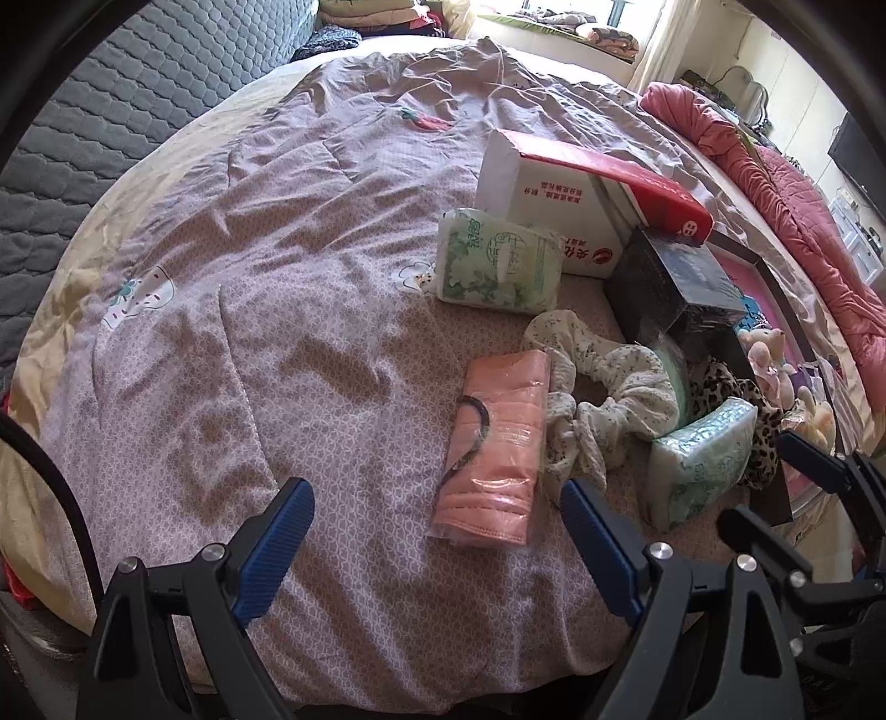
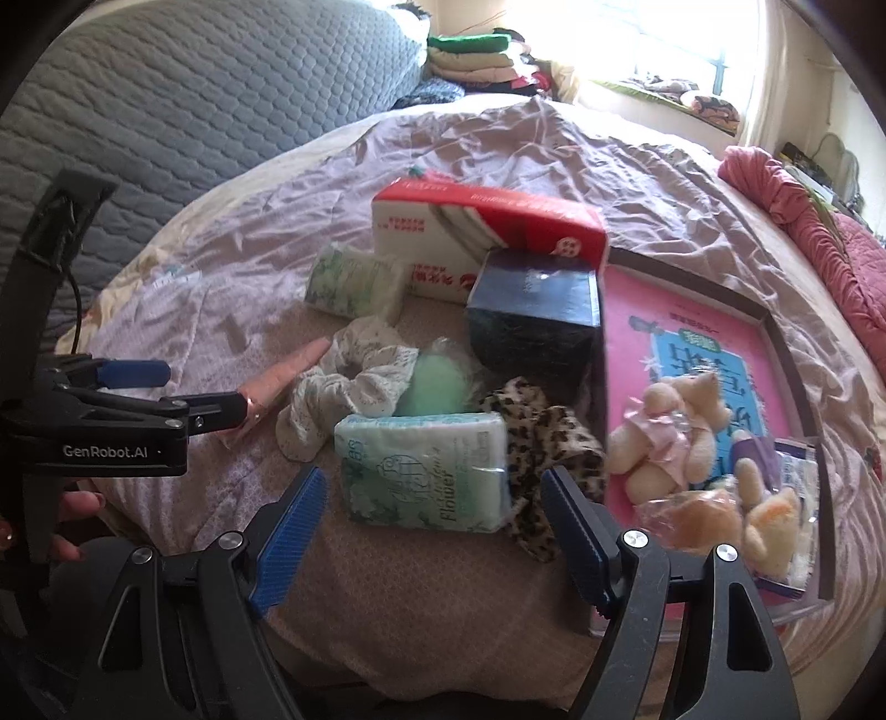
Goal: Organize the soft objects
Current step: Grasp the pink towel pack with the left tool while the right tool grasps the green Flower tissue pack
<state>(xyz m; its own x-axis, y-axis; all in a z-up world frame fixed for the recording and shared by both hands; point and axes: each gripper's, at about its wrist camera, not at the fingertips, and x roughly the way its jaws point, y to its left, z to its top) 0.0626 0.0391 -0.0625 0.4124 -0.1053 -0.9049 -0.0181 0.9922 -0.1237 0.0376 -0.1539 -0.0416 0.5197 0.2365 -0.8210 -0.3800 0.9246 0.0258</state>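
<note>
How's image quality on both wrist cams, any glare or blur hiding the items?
Left wrist view: sharp, with soft shadows on the bedspread and glare on the wrapped pink mask pack. Right wrist view: the window is blown out, but the tissue pack stays readable; fisheye bending at both edges.

Ahead and to the left of the left tool [image 1: 437,545], the bed [image 1: 249,332] lies bare. To its right crowd a pink pack [image 1: 493,448], a scrunchie [image 1: 603,387] and two boxes [image 1: 554,210]. Before the right tool [image 2: 432,531], a tissue pack [image 2: 426,471] and leopard cloth [image 2: 548,443] block the way.
</note>
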